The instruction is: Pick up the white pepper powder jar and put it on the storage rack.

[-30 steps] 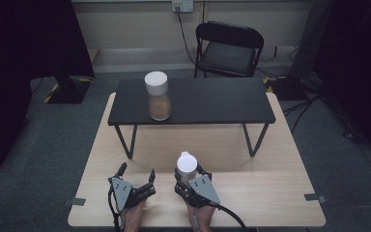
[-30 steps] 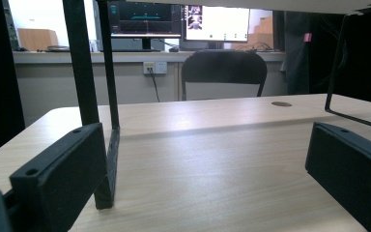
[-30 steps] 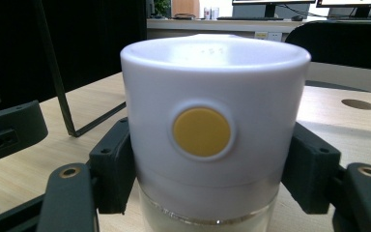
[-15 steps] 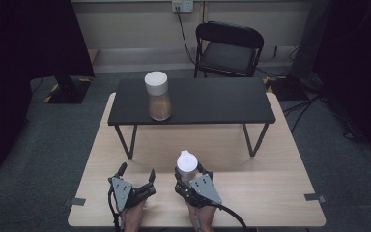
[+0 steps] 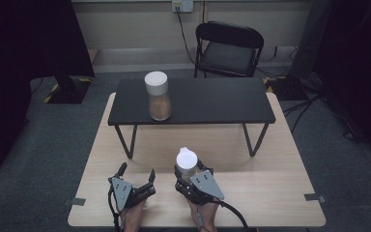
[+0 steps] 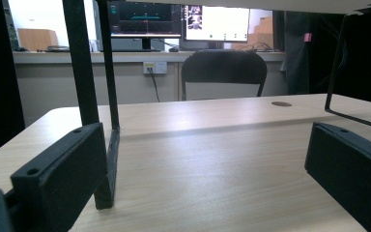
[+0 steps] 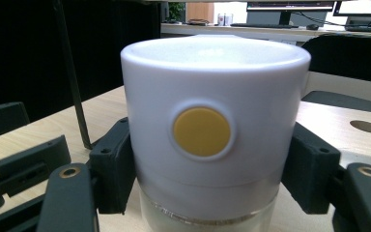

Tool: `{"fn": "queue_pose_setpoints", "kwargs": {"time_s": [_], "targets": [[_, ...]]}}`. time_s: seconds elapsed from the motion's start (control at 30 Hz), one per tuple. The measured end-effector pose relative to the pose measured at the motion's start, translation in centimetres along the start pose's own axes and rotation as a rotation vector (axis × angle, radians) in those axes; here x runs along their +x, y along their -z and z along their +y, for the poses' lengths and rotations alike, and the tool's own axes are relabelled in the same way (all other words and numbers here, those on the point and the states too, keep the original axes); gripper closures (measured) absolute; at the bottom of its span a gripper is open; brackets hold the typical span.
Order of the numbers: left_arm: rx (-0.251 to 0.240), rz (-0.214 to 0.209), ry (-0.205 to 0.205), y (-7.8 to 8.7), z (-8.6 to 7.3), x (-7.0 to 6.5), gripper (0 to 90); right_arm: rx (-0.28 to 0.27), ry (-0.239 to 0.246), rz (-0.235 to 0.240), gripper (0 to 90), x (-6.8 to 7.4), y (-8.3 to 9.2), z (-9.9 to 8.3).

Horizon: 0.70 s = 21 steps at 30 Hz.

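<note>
The right gripper (image 5: 189,175) is clamped on a jar (image 5: 185,163) that stands at the near middle of the wooden table (image 5: 280,159). In the right gripper view the 2 jaws press the jar (image 7: 212,145) from both sides, just under its wide white lid (image 7: 216,63), which carries a round yellow button (image 7: 201,131). The left gripper (image 5: 134,180) rests beside it with its jaws spread and nothing between them. A 2nd jar (image 5: 157,95), part full of something brown, stands well apart on the black shelf (image 5: 212,99) beyond.

The held jar looks rigid: smooth plastic on top, clear wall below, likely glass or hard plastic. Its contents are hidden, so weight is uncertain. The smooth wall may slip, and a tall jar tips easily. The best hold is probably low on the lid or just beneath it, squarely across the widest part, kept upright.
</note>
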<state>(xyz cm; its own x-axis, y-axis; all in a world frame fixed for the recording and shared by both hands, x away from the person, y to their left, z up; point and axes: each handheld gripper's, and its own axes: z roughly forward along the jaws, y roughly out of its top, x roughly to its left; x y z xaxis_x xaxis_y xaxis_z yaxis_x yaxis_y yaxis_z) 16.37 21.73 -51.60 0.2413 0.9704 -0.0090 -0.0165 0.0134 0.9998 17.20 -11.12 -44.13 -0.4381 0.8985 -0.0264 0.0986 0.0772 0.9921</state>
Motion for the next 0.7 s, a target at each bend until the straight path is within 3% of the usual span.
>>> {"fn": "queue_pose_setpoints", "kwargs": {"time_s": [0.7], "targets": [[0.0, -0.001, 0.0, 0.0, 0.0, 0.0, 1.1, -0.02, 0.016, 0.043, 30.3, -2.1, 0.4, 3.8]]}}
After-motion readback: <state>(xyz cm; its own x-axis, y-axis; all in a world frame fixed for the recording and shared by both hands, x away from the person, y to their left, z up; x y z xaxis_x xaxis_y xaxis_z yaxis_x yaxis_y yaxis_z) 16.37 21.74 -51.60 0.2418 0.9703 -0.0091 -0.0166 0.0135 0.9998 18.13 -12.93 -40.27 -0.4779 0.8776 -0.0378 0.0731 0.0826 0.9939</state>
